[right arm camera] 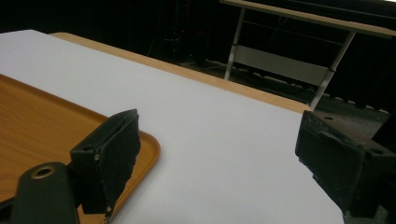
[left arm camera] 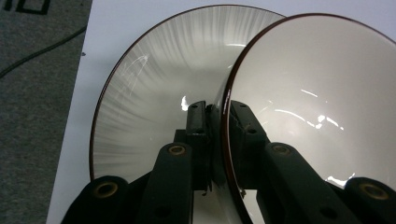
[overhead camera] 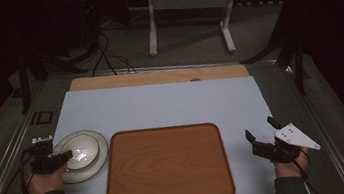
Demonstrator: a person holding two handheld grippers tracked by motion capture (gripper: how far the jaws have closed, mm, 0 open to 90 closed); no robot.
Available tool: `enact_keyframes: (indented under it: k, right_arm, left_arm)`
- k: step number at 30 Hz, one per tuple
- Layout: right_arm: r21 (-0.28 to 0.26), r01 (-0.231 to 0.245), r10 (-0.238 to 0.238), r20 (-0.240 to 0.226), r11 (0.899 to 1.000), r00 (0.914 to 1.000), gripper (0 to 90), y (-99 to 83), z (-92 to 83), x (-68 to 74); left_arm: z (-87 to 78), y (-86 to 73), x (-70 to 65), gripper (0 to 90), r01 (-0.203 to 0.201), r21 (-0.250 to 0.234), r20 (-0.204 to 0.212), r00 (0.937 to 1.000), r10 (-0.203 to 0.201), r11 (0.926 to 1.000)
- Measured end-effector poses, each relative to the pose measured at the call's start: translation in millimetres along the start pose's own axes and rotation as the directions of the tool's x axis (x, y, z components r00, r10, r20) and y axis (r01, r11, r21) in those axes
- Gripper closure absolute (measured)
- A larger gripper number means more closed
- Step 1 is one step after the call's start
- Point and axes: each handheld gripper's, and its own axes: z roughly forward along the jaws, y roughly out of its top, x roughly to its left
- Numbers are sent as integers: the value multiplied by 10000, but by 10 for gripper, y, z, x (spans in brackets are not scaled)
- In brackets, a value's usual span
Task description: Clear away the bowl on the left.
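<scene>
Near the desk's left edge: left gripper (overhead camera: 64, 154) pinching the rim of a white bowl (overhead camera: 81, 151) sitting on a plate (overhead camera: 99, 162). In the middle: wooden tray (overhead camera: 167, 166). Near the right edge: right gripper (overhead camera: 261, 132) spread wide, holding nothing.

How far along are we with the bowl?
Done: the left gripper is shut on the rim of the bowl, which sits on the plate. In hand: that grip. Left: lifting it, probably onto the tray. The right gripper waits open.
</scene>
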Motion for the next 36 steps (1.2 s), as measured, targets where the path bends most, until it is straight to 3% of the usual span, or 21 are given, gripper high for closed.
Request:
enact_keyframes:
  k: [7, 10, 17, 27, 36]
  right_arm:
    - [-9, -21, 21, 29, 10000, 10000, 135, 1, -2, -6]
    - [-24, -15, 15, 44, 10000, 10000, 136, 2, -5, -9]
    - [-48, -37, 37, 57, 10000, 10000, 136, 2, -8, -17]
    - [-49, -92, 93, 78, 9999, 9999, 136, 0, -10, -26]
    - [-47, -91, 92, 71, 9999, 9999, 136, 1, -8, -32]
  left_arm:
    - [-18, -6, 31, 828, 219, 58, 241, 9995, -220, 9997]
    - [-37, -11, 47, 830, 524, -77, 549, 9971, -519, 9986]
    - [-49, -12, 45, 828, 623, -165, 833, 9947, -607, 9979]
    - [-136, -7, 53, 827, 946, -671, 1498, 9852, -837, 9933]
    - [-228, 19, 8, 826, 1040, -1169, 2010, 9764, -790, 9877]
